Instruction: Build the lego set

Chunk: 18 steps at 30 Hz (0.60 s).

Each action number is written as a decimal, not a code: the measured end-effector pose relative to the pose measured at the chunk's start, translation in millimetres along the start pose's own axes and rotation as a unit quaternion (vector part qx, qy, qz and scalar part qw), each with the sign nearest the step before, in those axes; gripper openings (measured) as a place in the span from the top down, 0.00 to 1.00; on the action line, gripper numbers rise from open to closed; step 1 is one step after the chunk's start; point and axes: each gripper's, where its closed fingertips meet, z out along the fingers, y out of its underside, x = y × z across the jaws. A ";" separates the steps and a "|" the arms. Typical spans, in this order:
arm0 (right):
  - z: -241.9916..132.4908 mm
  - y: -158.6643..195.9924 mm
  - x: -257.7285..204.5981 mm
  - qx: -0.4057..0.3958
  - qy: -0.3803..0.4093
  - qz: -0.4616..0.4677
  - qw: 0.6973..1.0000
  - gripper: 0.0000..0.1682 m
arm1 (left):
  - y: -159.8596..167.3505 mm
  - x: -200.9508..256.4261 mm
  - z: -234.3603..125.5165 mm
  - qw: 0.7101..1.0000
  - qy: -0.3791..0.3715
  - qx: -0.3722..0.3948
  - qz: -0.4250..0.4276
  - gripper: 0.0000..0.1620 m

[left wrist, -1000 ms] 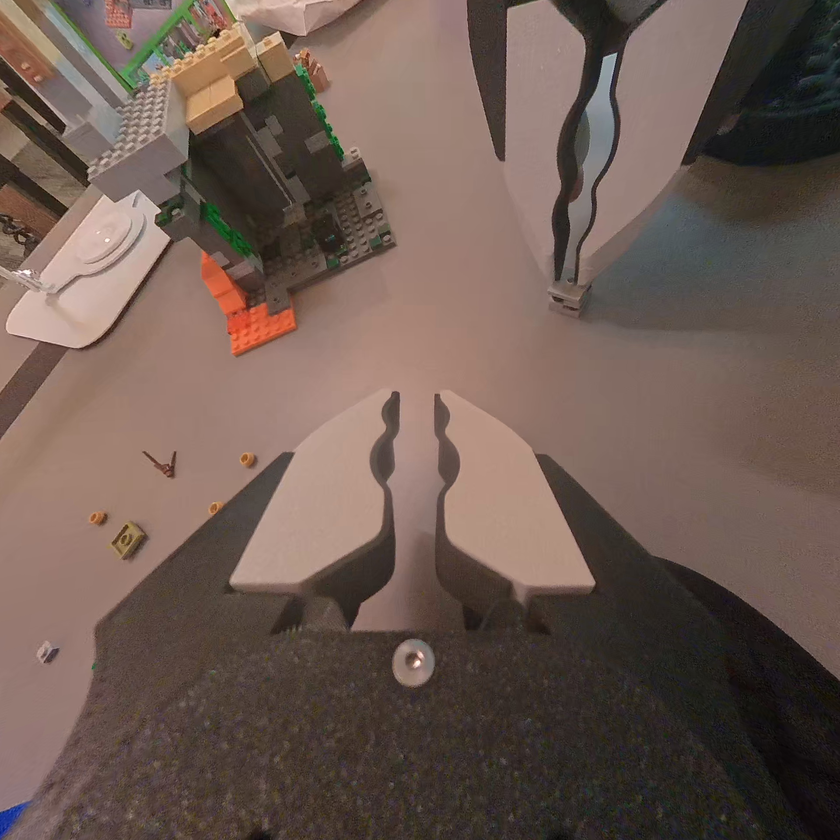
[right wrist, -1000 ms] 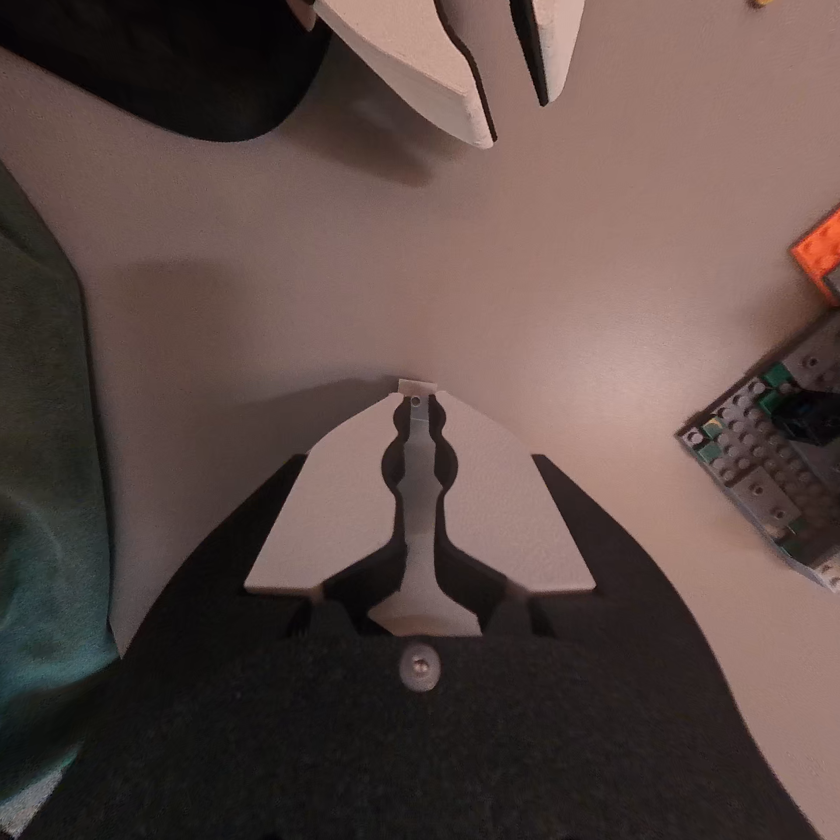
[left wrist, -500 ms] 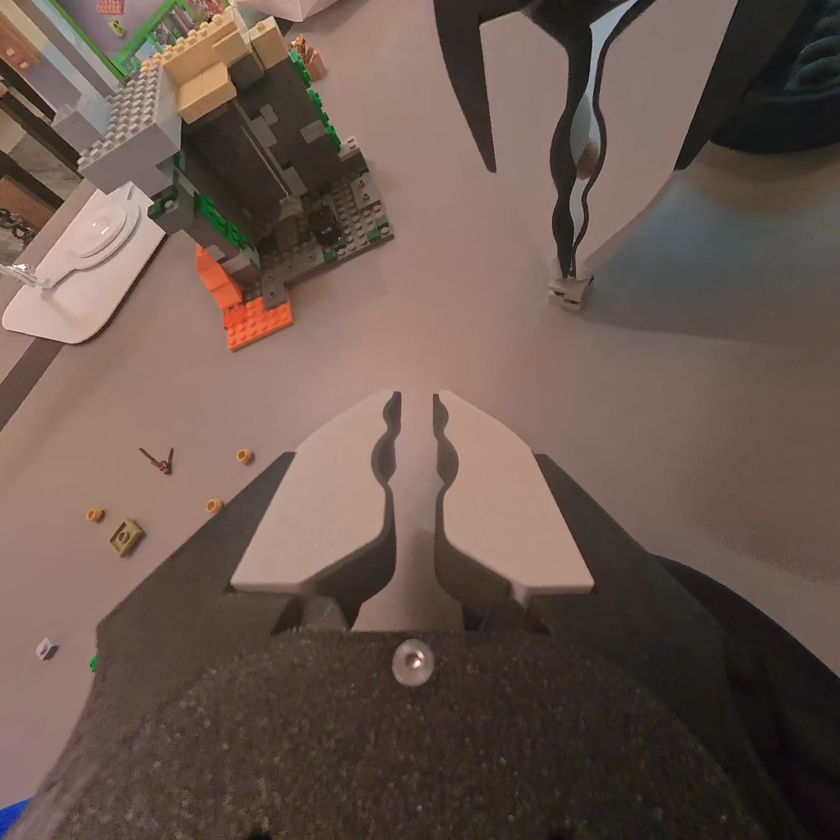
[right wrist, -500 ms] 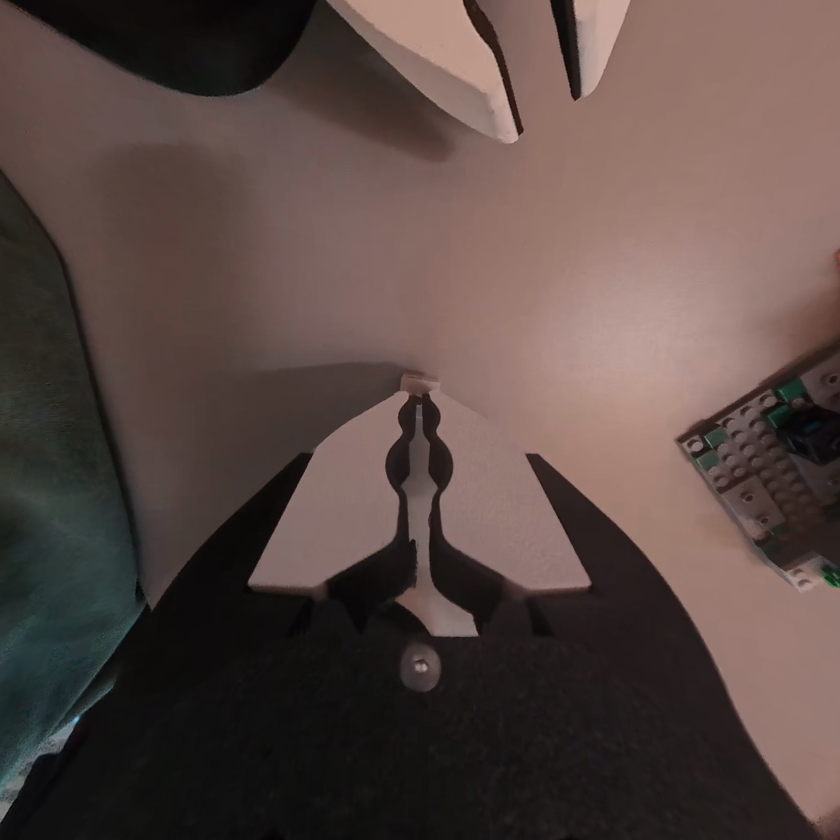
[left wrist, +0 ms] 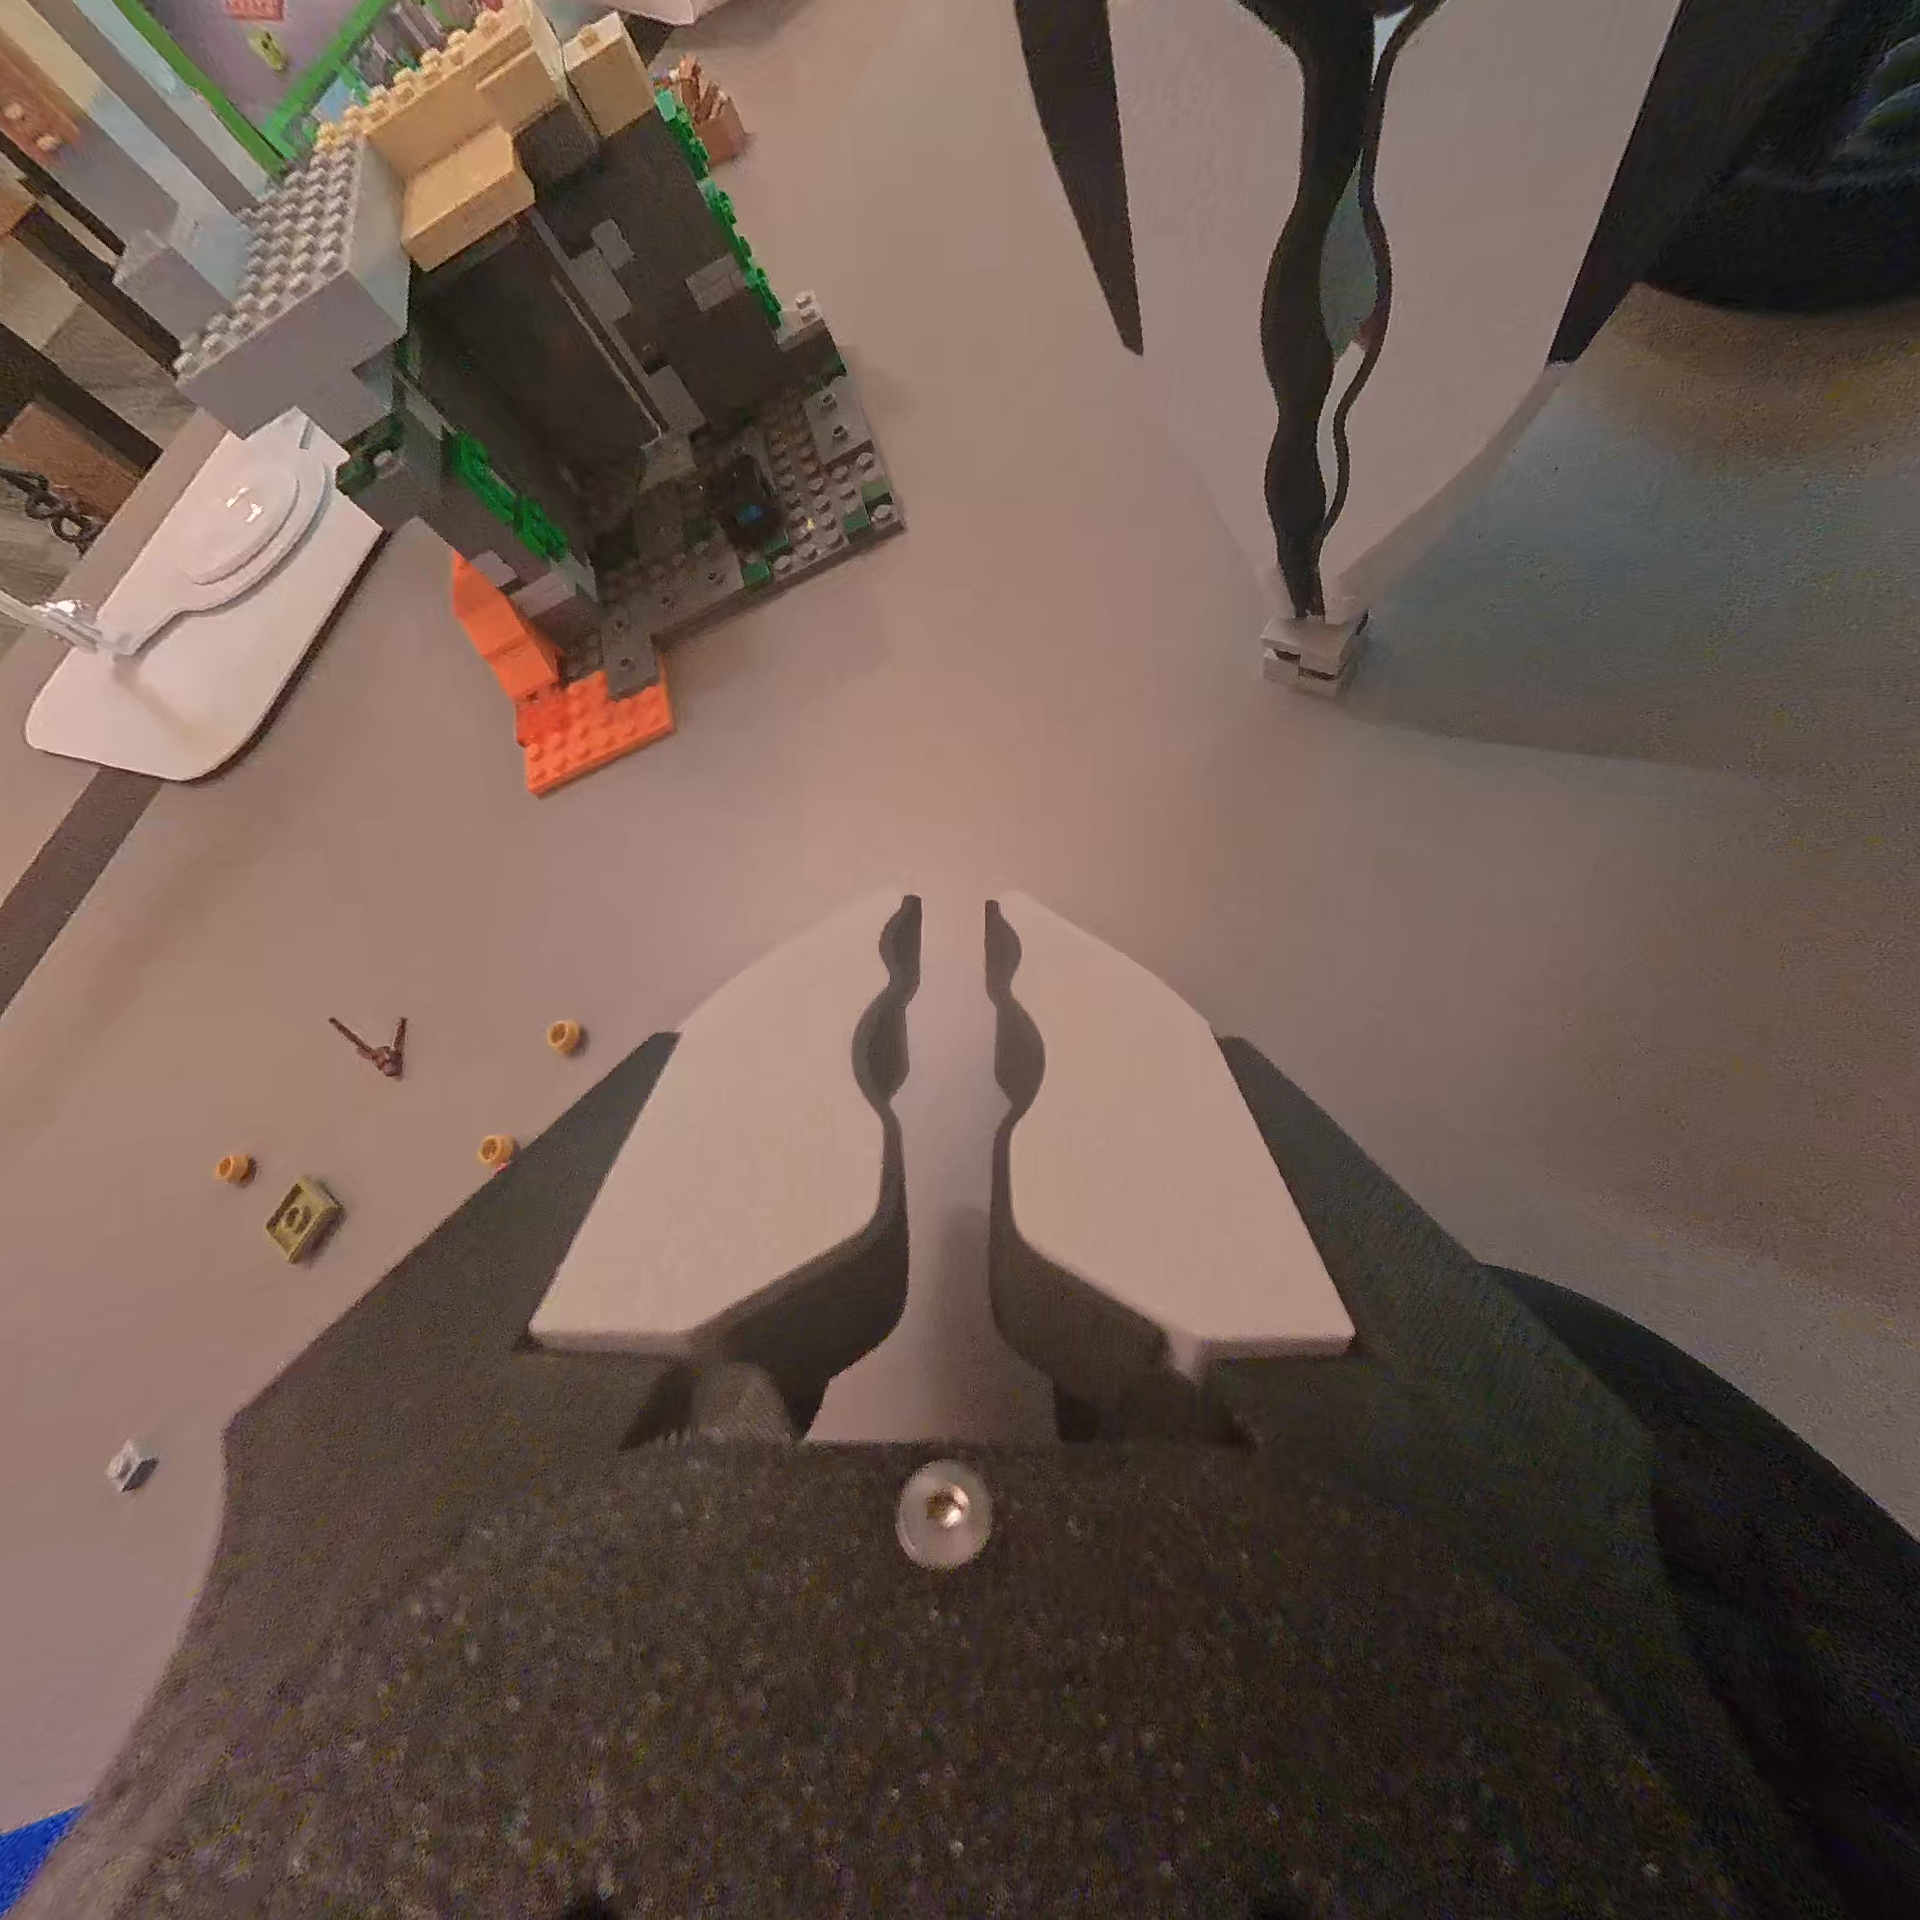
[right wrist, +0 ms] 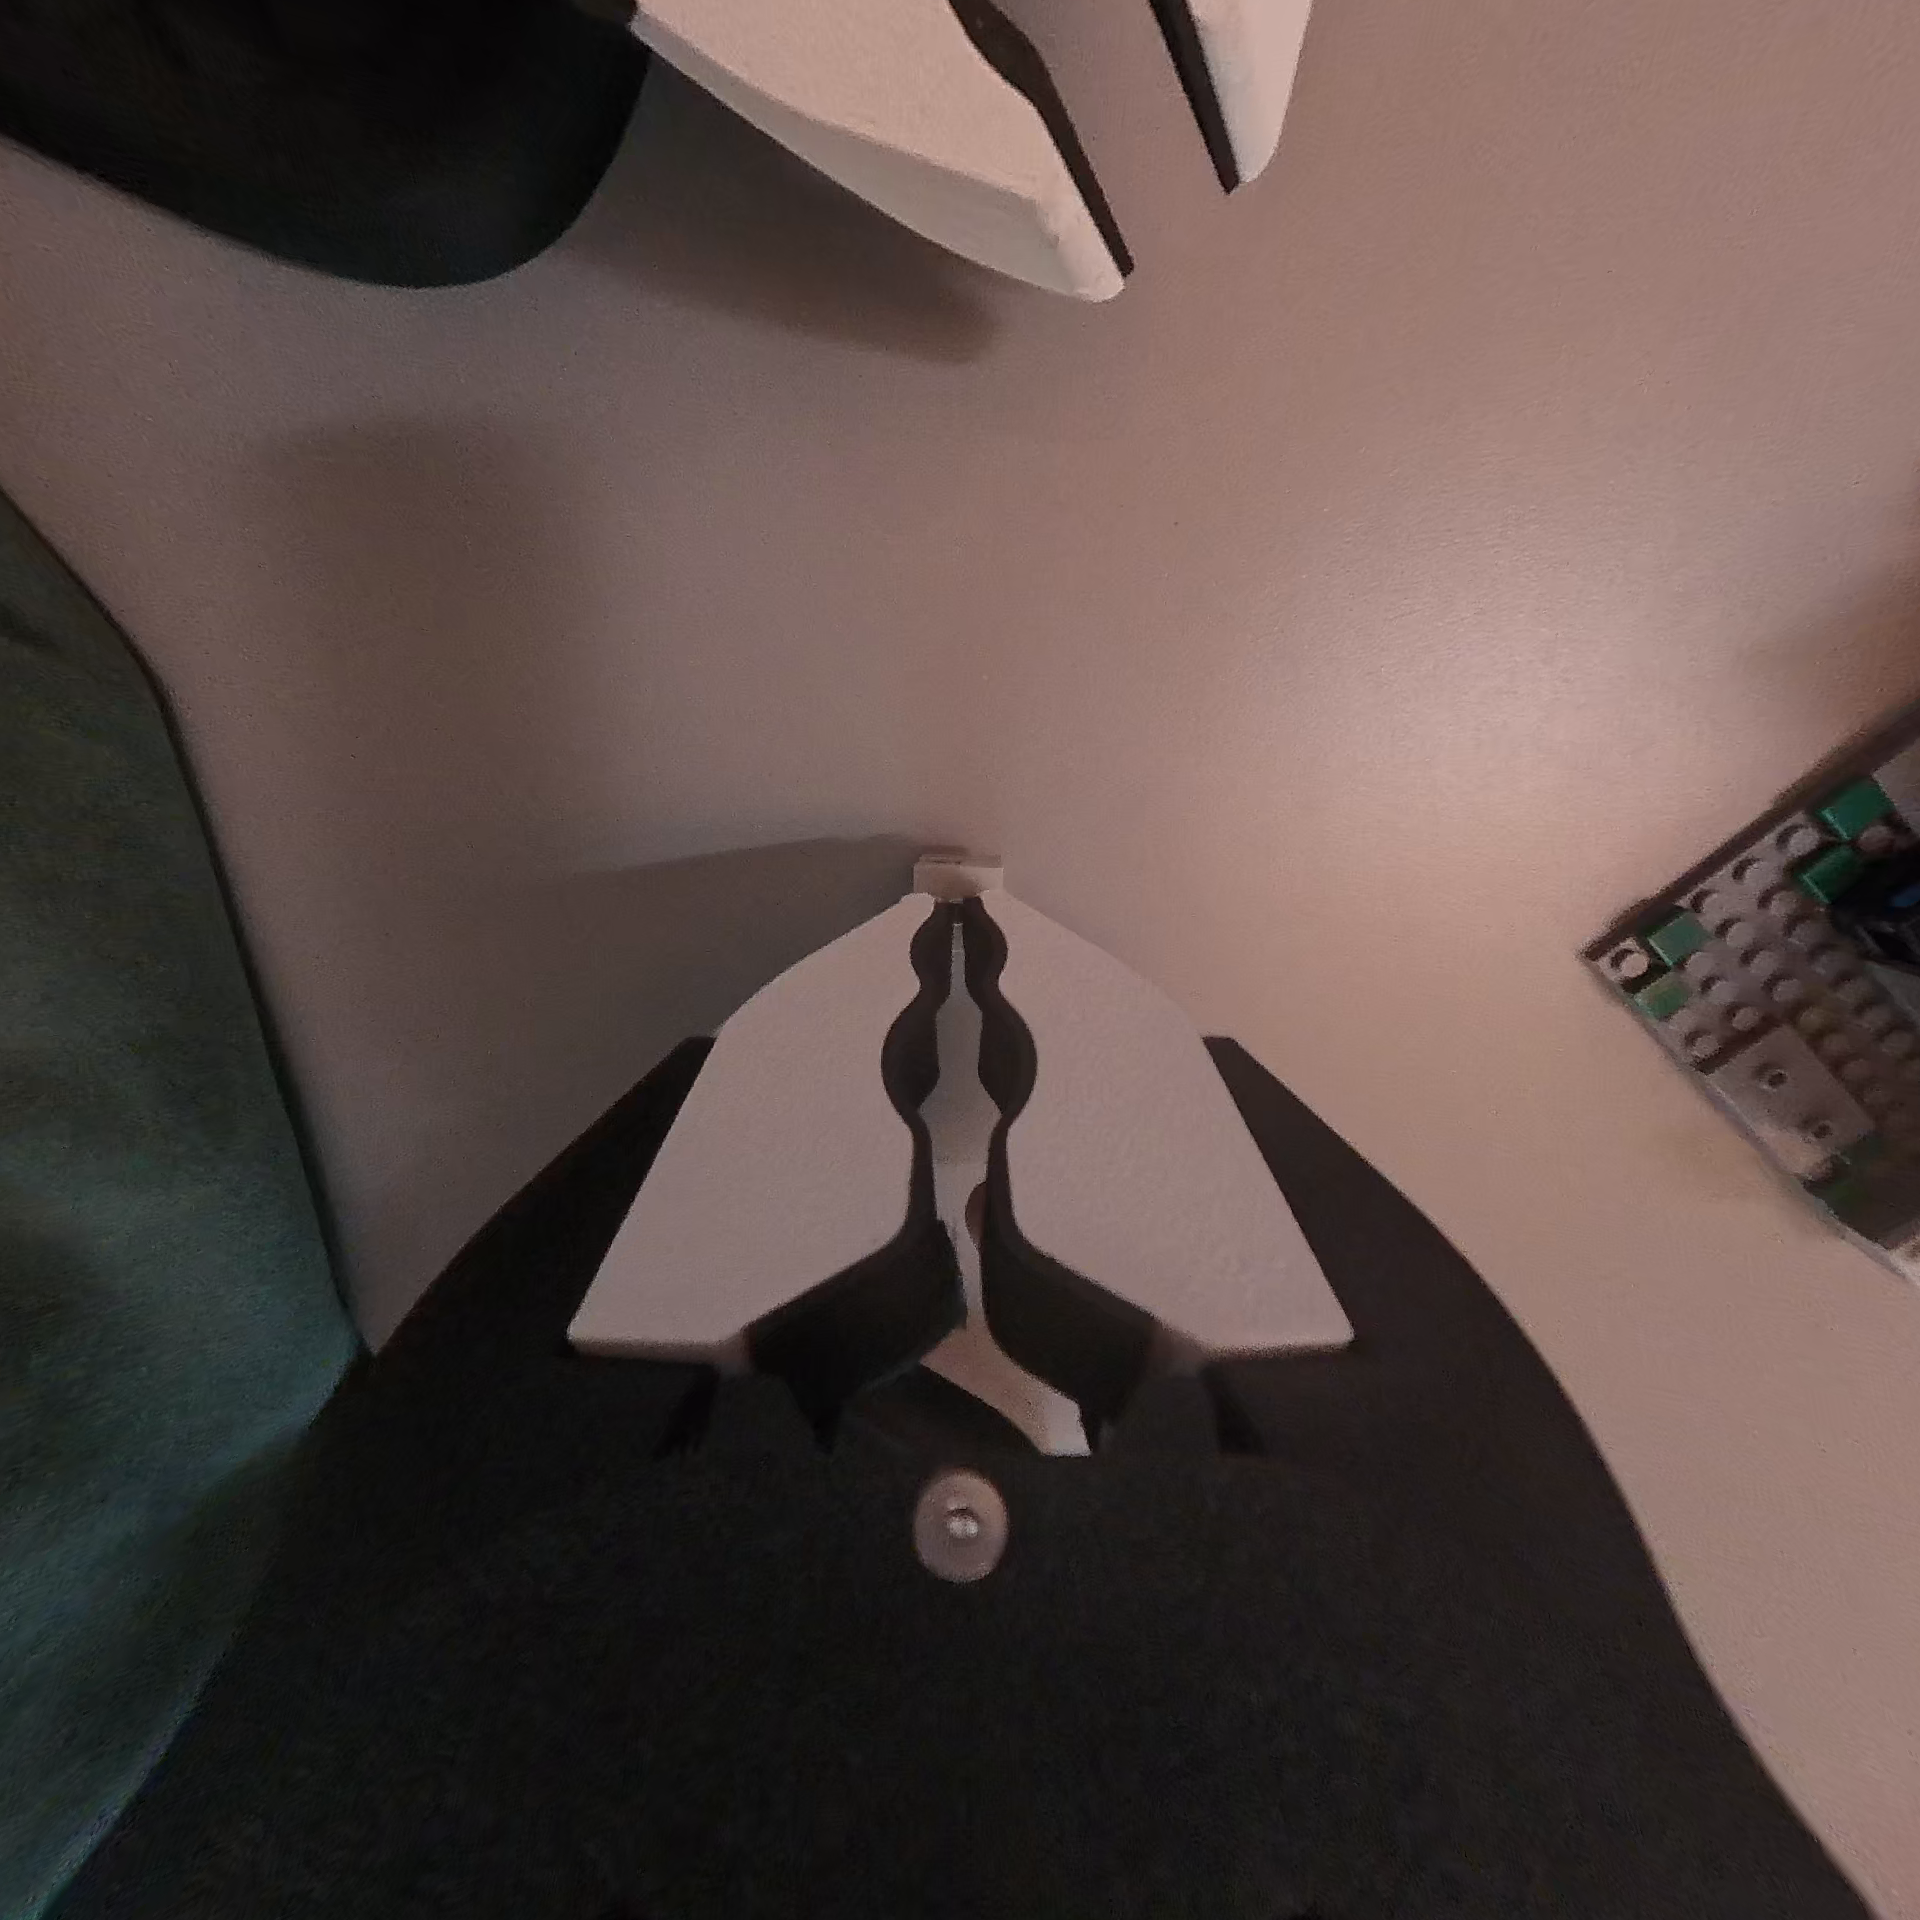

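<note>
A grey table (left wrist: 1039,748) fills both views. At eleven o'clock in the left wrist view, a tall Lego build (left wrist: 582,343) of dark grey, tan and green bricks is seen on a grey studded base with an orange plate (left wrist: 597,727) at its near corner; one corner of that base (right wrist: 1766,997) shows at three o'clock in the right wrist view. A white flat stand (left wrist: 197,644) lies at ten o'clock, just beside the build.

The left gripper (left wrist: 953,914) is held over bare table with a clear gap between its fingertips and nothing in it. The right gripper (left wrist: 1314,608), seen at one o'clock in the left wrist view, is closed on a small light grey brick (left wrist: 1307,652), which is pinched at the fingertips and appears to touch the table; in its own view the brick (right wrist: 958,871) sits at the tips.

At nine o'clock, loose pieces are scattered: an olive square plate (left wrist: 303,1218), a brown twig-like piece (left wrist: 374,1044), three small tan round studs (left wrist: 563,1036) and a tiny grey piece (left wrist: 132,1465).
</note>
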 end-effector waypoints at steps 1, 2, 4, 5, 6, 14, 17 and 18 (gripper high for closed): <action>0.0 0.0 0.0 0.002 -0.001 0.007 1.000 0.99 | 0.0 0.1 0.1 1.000 0.000 0.000 0.000 0.93; 0.0 0.0 0.0 0.004 -0.002 0.015 1.000 0.99 | 0.0 0.3 0.2 1.000 0.000 0.000 0.001 0.93; 0.1 0.0 0.1 0.008 -0.005 0.027 1.000 0.99 | 0.4 0.8 0.6 1.000 -0.001 -0.002 0.004 0.93; 0.1 0.1 0.1 0.011 -0.005 0.034 0.999 0.99 | 0.7 1.1 0.9 1.000 -0.002 -0.003 0.006 0.93; 0.1 0.0 0.1 0.013 -0.005 0.040 0.999 0.99 | 1.1 1.1 1.0 1.000 -0.002 -0.005 0.006 0.93; 0.7 1.3 0.1 0.033 -0.005 0.073 0.997 0.98 | 2.1 1.5 1.7 1.000 -0.004 -0.008 0.010 0.94; 1.6 3.3 -0.3 0.032 -0.003 0.074 0.997 0.99 | 2.2 1.7 1.8 1.000 -0.004 -0.009 0.012 0.94; 1.5 3.0 -0.2 0.035 0.004 0.068 0.997 0.99 | 2.3 2.1 2.0 1.000 -0.004 -0.010 0.013 0.93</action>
